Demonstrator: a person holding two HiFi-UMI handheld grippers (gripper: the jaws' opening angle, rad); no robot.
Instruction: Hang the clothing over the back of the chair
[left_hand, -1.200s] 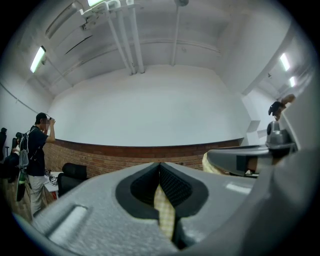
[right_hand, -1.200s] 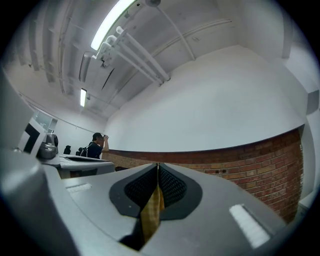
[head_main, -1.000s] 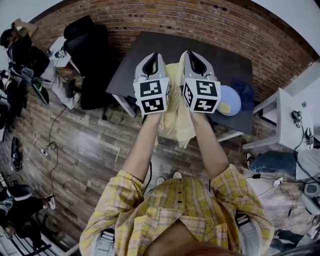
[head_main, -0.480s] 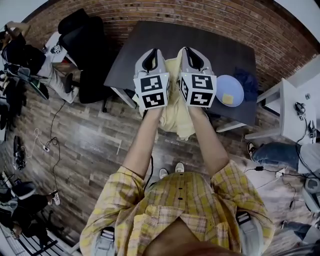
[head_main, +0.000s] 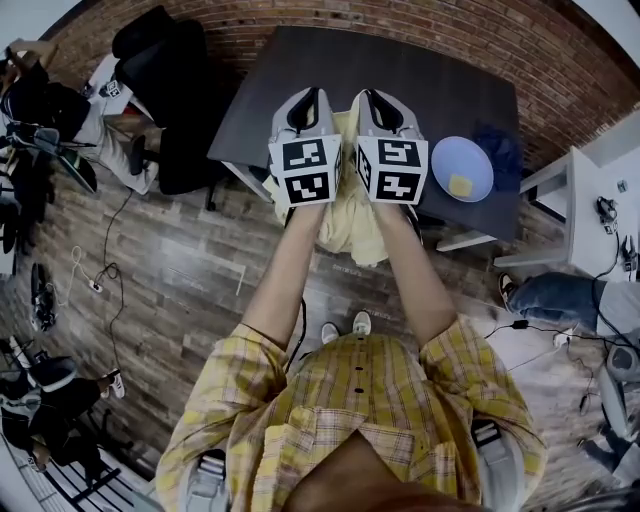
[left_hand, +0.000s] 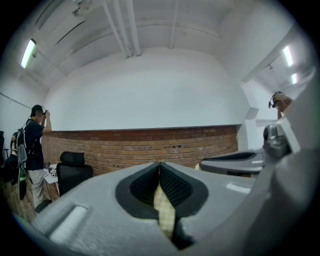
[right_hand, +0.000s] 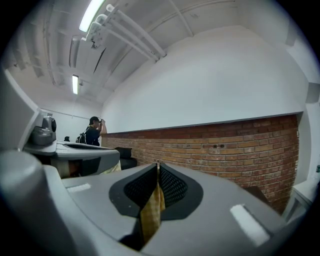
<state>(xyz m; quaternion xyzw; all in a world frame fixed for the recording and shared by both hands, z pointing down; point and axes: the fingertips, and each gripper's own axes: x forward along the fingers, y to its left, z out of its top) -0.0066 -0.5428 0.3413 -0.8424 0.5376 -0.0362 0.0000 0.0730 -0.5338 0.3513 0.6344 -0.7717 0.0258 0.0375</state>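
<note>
Fingers (left_hand: 177, 185) tight on clothing (left_hand: 164, 209), gripper views only

The worktop (head_main: 420, 75) is dark. A pale blue plate (head_main: 466, 153) lies on it, with a dark blue cloth (head_main: 501, 152) just beside.

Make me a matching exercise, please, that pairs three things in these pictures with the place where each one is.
Things:
1. yellow garment
2. blue plate
3. black office chair

Places:
A. on the floor, left of the table
B. on the table's right part
C. pinched in the left hand-held gripper and the right hand-held gripper

Pairs: 1-C, 2-B, 3-A.
</note>
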